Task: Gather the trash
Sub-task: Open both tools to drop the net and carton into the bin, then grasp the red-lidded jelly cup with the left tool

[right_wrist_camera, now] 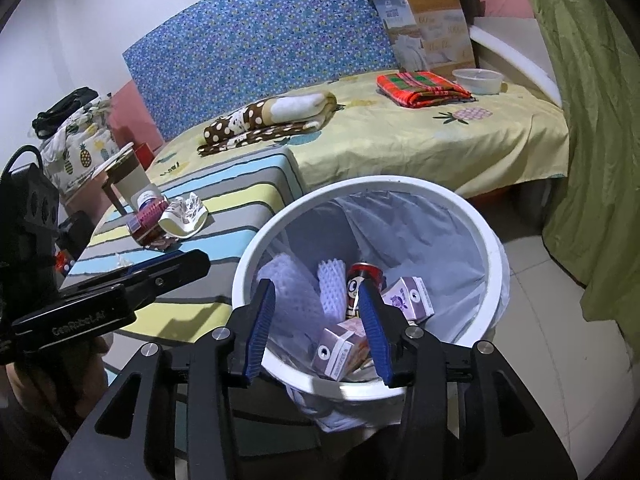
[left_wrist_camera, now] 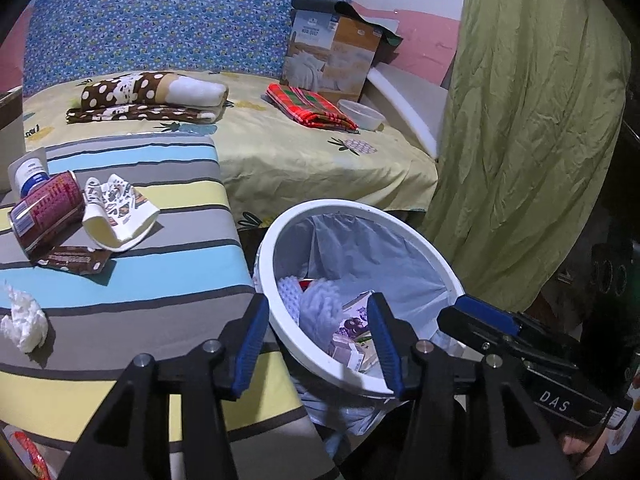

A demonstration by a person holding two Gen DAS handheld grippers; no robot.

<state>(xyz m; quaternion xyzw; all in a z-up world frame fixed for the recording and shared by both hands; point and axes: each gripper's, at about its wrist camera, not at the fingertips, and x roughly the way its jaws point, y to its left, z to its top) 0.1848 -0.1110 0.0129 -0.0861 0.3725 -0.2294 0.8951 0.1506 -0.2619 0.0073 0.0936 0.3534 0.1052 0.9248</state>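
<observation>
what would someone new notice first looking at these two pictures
Probably the white trash bin with its pale liner, right in front, already holding purple cartons, white foam netting and a red can. Both hand-held grippers, left and right, hang open over its rim, holding nothing. To the left, more litter lies on the striped cushion: a red can, a crushed paper cup and a crumpled tissue.

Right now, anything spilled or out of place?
Nothing spilled. Trash is still out on the striped cushion: tipped can, crushed paper cup, brown wrapper, tissue wad. The bin stands upright.
</observation>
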